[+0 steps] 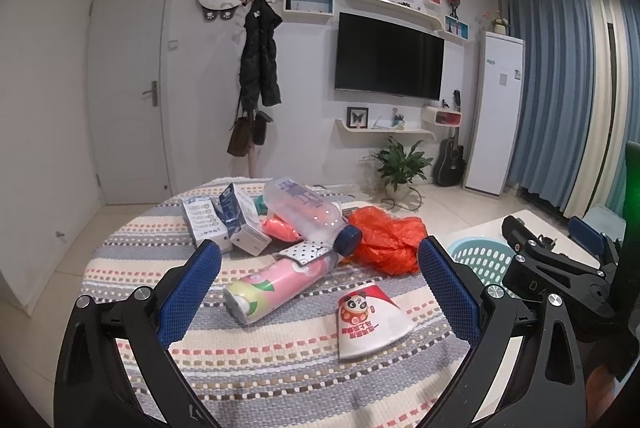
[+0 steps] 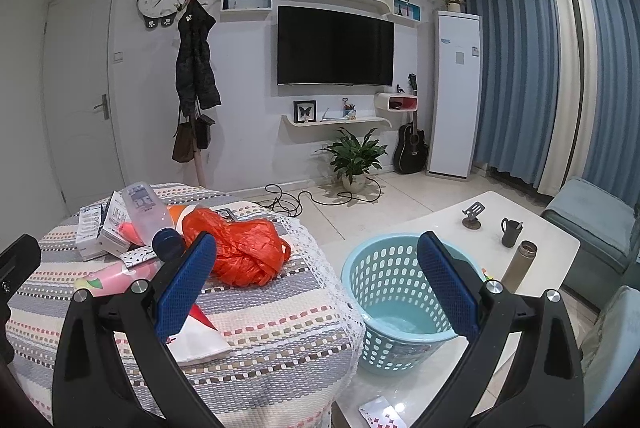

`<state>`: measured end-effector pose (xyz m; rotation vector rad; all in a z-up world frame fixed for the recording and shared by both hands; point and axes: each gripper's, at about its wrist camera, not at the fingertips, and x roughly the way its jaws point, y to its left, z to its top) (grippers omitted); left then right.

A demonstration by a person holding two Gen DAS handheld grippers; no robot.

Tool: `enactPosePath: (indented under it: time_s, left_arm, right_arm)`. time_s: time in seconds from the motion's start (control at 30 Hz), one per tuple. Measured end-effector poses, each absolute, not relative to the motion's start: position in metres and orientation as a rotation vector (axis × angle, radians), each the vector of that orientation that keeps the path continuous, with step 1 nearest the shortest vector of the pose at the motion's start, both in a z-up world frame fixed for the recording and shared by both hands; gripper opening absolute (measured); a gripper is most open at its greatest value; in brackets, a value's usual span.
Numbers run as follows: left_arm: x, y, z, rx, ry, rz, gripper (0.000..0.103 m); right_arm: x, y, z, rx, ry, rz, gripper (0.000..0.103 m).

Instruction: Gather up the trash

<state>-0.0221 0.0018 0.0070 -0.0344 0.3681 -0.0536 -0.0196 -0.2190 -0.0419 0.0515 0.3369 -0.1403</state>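
Trash lies on a round table with a striped cloth (image 1: 280, 380): a red-and-white panda paper cup (image 1: 370, 324) on its side, a pink can (image 1: 272, 286), a clear bottle with a blue cap (image 1: 312, 216), an orange plastic bag (image 1: 386, 242) and small cartons (image 1: 224, 222). My left gripper (image 1: 320, 288) is open and empty above the cup and can. My right gripper (image 2: 320, 288) is open and empty, between the table edge and a light blue basket (image 2: 400, 308). The bag (image 2: 240, 248) and bottle (image 2: 150, 214) also show in the right wrist view.
The basket stands on a white low table (image 2: 540, 228) with a black cup (image 2: 510, 232), a metal flask (image 2: 518, 264) and a phone stand (image 2: 472, 216). A sofa (image 2: 600, 220) is at the right. A plant (image 2: 354, 155) and cables lie on the floor behind.
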Motion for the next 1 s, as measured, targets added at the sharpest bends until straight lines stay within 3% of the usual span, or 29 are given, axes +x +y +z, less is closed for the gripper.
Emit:
enactPosePath:
  time_s: [1.0]
  left_arm:
    - [-0.0201,0.0051,0.0049,-0.037,0.38,-0.063,0.096]
  right_arm:
    - [-0.018,-0.2129,-0.0444,0.044,0.346,-0.123,0.095]
